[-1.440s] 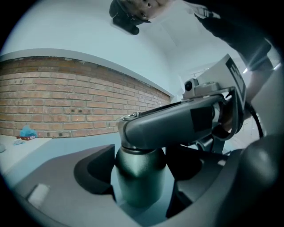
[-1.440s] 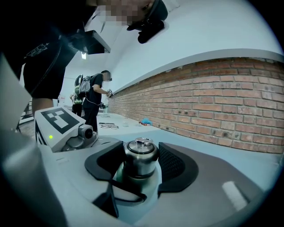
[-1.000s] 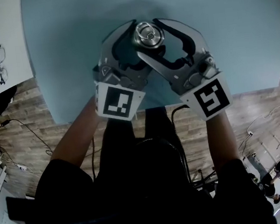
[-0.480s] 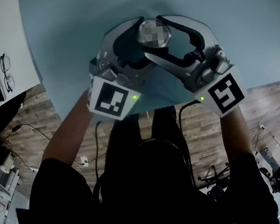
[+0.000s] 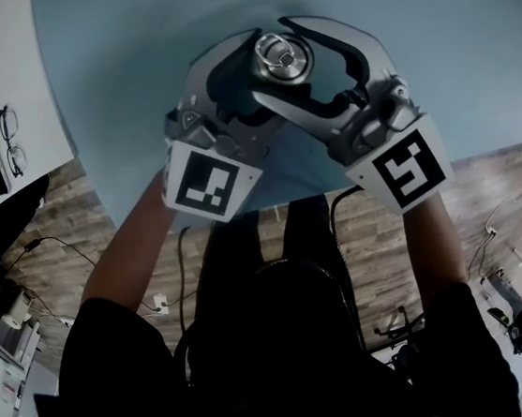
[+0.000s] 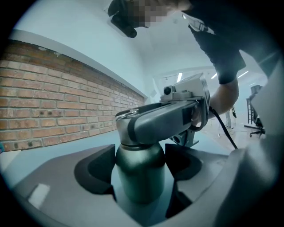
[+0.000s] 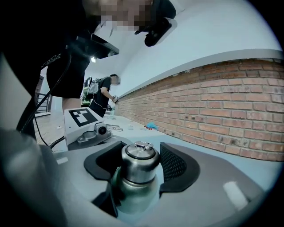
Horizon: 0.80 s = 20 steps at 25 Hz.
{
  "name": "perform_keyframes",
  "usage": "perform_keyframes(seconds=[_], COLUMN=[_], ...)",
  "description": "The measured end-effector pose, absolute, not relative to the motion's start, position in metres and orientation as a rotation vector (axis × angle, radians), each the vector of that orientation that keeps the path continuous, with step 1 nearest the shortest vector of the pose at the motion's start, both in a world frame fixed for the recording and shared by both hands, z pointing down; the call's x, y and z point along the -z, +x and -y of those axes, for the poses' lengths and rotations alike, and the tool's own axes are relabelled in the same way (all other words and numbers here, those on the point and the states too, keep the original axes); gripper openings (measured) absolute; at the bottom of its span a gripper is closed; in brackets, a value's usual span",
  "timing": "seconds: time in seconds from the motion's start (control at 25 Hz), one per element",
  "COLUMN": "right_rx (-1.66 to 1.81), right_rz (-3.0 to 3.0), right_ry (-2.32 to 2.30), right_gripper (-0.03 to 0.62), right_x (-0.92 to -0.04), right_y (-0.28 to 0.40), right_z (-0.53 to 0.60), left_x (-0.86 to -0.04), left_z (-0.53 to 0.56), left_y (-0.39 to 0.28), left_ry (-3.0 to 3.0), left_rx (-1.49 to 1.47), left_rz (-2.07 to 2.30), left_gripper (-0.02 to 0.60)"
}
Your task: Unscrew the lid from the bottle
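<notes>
While the person stands over the pale blue table [image 5: 123, 87] with a tool in each hand, both grippers meet round the bottle [image 6: 140, 177], which stands upright a little in from the edge nearest the person. The left gripper [image 5: 250, 77] comes in from the left at the level of the dark body; its jaws are spread wide, and its black pads [image 6: 95, 170] lie against the body on either side, just below the shoulder, so the bottle is clamped there. The right gripper [image 5: 280, 59] comes in from the right and higher up, crossing over the left one; its jaws have just been opening and stand wide round the steel lid [image 7: 140, 162]. The lid sits between the ribbed pads [image 7: 177, 166], which lie just beside it and do not seem to squeeze it; it is still seated on the bottle's neck, with a small metal loop [image 7: 143, 145] lying flat on top. From the left gripper's side, one grey finger of the right gripper crosses in front of the lid and hides most of it; only the body below shows.
</notes>
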State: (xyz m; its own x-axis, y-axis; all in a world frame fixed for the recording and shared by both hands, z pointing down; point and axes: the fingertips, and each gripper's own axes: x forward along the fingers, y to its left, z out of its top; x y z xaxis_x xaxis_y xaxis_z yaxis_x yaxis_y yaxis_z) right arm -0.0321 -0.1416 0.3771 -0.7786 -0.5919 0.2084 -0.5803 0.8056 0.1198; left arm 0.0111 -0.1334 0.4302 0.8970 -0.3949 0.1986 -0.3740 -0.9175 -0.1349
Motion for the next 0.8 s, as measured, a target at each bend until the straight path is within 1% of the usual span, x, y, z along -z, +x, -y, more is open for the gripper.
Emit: perform_keyframes(seconds=[0.08, 0.8], right_rx=[0.054, 0.029], right_rz=[2.756, 2.823], right_ry=[0.911, 0.901], right_gripper=[0.268, 0.267], right_x=[-0.378, -0.367], right_y=[-0.032, -0.033], right_z=[0.143, 0.142], left_x=[-0.43, -0.432], left_z=[0.133, 0.135], left_y=[0.011, 0.008], left_ry=[-2.968, -2.963], left_rx=[0.341, 0.363], left_rz=[-0.602, -0.638], left_gripper=[0.347, 0.357])
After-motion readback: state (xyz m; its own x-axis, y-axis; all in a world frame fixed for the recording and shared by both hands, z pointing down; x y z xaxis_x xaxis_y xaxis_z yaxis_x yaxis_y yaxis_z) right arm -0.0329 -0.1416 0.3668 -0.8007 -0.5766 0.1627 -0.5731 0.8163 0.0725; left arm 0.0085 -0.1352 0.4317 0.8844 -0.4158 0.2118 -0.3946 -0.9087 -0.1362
